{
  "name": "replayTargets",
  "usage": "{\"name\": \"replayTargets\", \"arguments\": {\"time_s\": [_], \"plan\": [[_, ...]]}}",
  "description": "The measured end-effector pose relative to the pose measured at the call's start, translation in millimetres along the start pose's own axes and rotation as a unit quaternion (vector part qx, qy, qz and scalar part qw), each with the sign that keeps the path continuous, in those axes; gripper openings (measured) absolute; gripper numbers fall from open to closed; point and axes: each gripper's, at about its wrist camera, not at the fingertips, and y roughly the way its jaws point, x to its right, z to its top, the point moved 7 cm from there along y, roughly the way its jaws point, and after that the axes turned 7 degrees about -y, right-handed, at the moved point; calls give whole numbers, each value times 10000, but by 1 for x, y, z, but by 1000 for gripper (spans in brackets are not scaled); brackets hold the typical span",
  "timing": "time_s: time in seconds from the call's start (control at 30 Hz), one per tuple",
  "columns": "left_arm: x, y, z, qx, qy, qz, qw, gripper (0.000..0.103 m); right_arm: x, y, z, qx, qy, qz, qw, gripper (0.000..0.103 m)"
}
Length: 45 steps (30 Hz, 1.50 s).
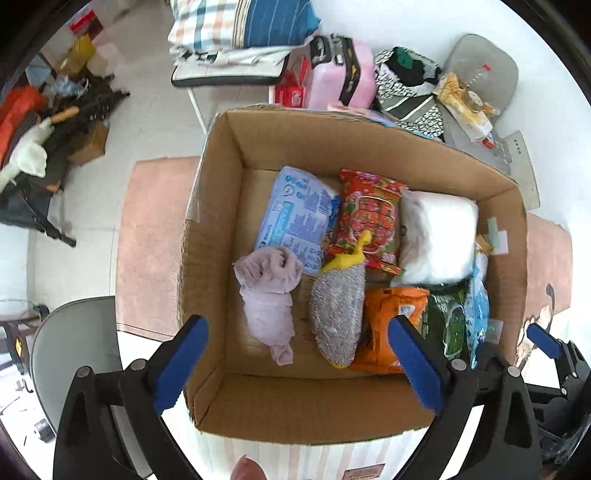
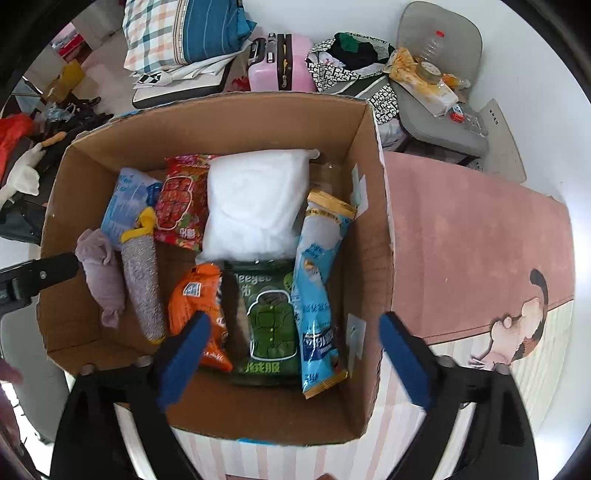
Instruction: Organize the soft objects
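An open cardboard box [image 1: 218, 206] [image 2: 369, 229] holds several soft items. Inside lie a lilac rolled sock [image 1: 267, 295] [image 2: 103, 269], a silver scrubber with a yellow handle [image 1: 338, 310] [image 2: 142, 280], a blue packet [image 1: 299, 218], a red packet [image 1: 371, 218] [image 2: 181, 201], a white pillow pack [image 1: 437, 236] [image 2: 258, 206], an orange packet [image 1: 384, 332] [image 2: 199, 299], a green packet [image 2: 269, 317] and a light blue pouch [image 2: 319, 291]. My left gripper [image 1: 299, 365] is open and empty above the box's near side. My right gripper [image 2: 291, 362] is open and empty over the box's near right corner.
The box stands on a pink cloth [image 2: 472, 251] over a table. Beyond it are a pink suitcase [image 1: 340, 74] [image 2: 280, 62], folded bedding [image 1: 240, 26], a grey chair with clutter [image 2: 439, 99] and a pile of bags on the floor [image 1: 44, 129].
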Motion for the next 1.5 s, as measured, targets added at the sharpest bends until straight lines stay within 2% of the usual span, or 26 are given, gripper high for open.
{"name": "replayTargets", "arguments": {"time_s": [0.2,0.43,0.63,0.83,1.07,1.23,1.5], "plan": [[5,-5,-24,155,-132,-109,9997,100,-5,-1,-20,-31,95,146,9998,103],[6,-19,-41,395,-56,26,9992,100,-6,-8,-37,-20,197,199,9996,103],[9,-56,-48,841,34,90,9964,100,-4,-30,-42,176,150,118,9997,103],[15,-122,-75,1580,172,171,9871,100,-1,-94,-55,770,93,25,9970,103],[21,-203,-123,2170,258,69,9758,100,1,-183,-98,1443,-44,-36,9895,103],[22,-240,-159,2231,267,53,9744,100,2,-241,-137,1847,3,42,9828,103],[22,-278,-204,2409,209,12,9703,100,2,-302,-196,2194,-4,-100,9756,103]]}}
